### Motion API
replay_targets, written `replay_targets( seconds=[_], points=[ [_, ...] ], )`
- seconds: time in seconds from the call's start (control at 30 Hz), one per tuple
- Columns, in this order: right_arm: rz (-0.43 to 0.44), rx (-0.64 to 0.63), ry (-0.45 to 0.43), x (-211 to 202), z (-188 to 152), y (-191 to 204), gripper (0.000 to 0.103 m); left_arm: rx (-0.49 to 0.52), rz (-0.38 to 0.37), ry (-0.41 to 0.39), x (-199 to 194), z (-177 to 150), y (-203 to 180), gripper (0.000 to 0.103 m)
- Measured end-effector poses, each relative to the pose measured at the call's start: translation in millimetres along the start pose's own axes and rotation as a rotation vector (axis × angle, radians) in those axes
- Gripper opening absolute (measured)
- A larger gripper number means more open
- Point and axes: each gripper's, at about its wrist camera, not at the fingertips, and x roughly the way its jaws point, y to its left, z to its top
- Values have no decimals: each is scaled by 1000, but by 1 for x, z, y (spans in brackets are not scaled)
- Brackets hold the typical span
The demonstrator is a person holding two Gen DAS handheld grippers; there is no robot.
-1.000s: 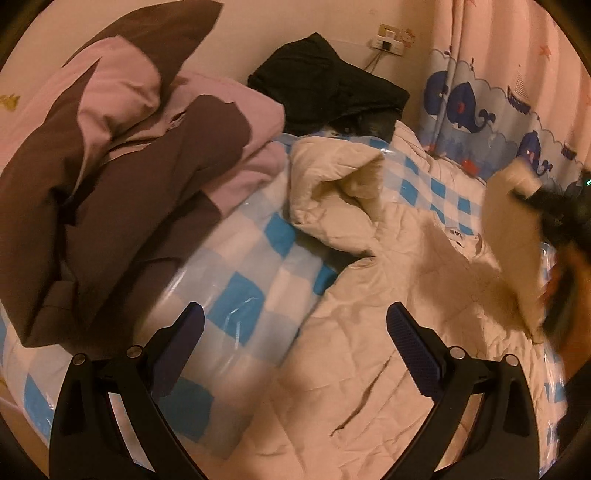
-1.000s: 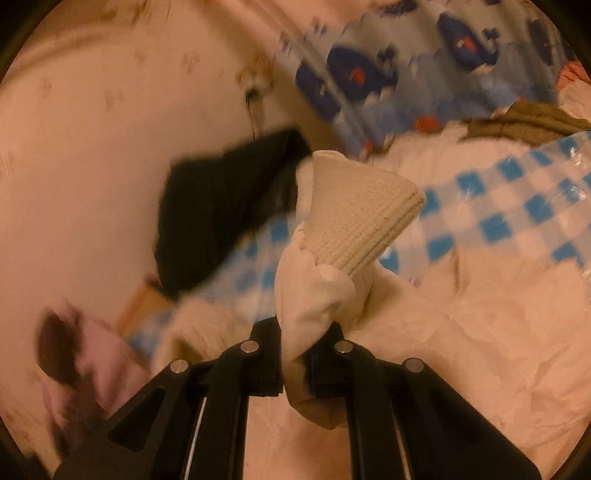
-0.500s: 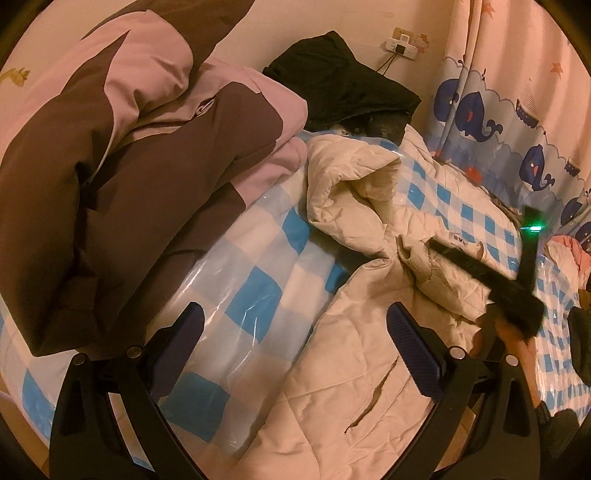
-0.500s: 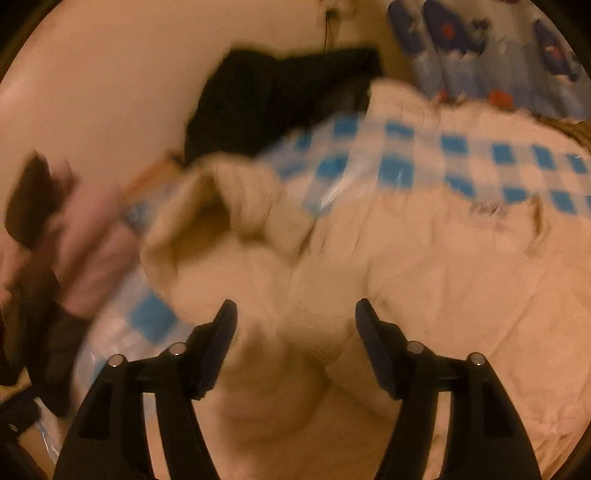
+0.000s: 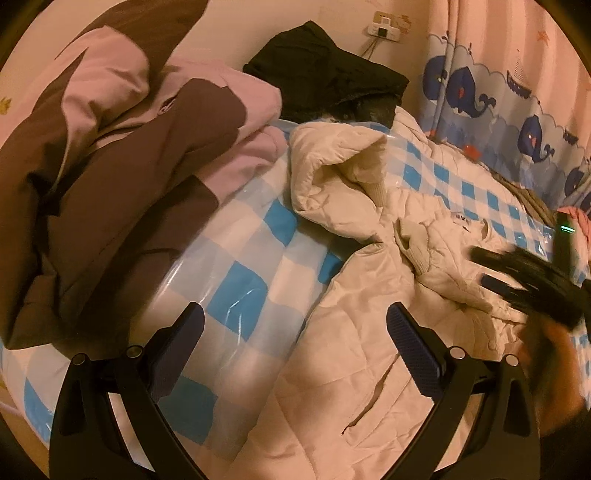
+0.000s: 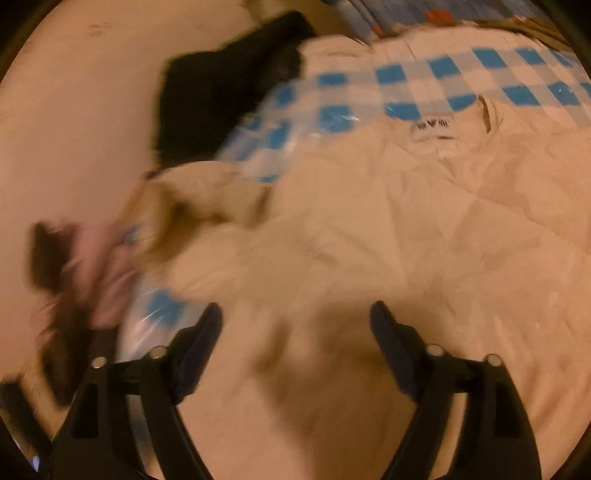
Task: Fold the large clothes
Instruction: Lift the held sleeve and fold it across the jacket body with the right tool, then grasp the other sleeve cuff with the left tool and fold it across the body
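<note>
A cream quilted jacket [image 5: 369,350] lies spread on a blue-and-white checked sheet [image 5: 236,295], one sleeve with a ribbed cuff [image 5: 415,245] laid across its body. My left gripper [image 5: 295,328] hovers open over the jacket's left edge, nothing between its fingers. My right gripper [image 5: 491,267] shows blurred at the right in the left wrist view, above the jacket's folded sleeve. In the right wrist view the right gripper [image 6: 295,325] hangs just over the cream jacket [image 6: 406,229]; its jaws are opening wide and nothing is pinched between them.
A pink and brown garment [image 5: 122,158] is heaped at the left. A black garment [image 5: 328,77] lies against the wall at the back. A whale-print curtain [image 5: 509,96] hangs at the right, with a wall socket [image 5: 386,29] beside it.
The right gripper was shut on the jacket's cuffed sleeve, held up; it has let go, opened and sunk toward the jacket. The sleeve now lies across the jacket. The left gripper stayed put.
</note>
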Motion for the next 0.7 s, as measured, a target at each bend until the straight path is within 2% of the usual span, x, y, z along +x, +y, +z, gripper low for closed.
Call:
replay_targets(
  seconds=[0.03,0.13,0.23,0.37,0.47,0.53,0.6,0.67,0.7],
  points=[
    [17,-13,-11,-19,-13,-3,88,7,-1,-3,0,0,-2,95],
    [68,-13,-7,-59,-52,-23,89,53,-1,-21,-1,-1,-12,95],
    [67,24,6,-77,-76,-43,89,122,-17,-59,-5,1,-28,95],
    [130,55,-32,-91,-102,-66,89,228,-25,-121,-6,21,-51,95],
    [137,142,1,-83,-108,-79,89,471,76,-193,2,45,-90,95],
    [150,169,7,-83,-105,-79,91,691,136,-219,16,60,-121,95],
    [172,192,8,-83,-104,-82,92,927,195,-202,39,75,-153,95],
    [192,220,11,-82,-102,-87,92,1080,227,-168,59,90,-176,95],
    [202,235,11,-82,-102,-89,92,1146,234,-116,73,102,-187,95]
  ],
)
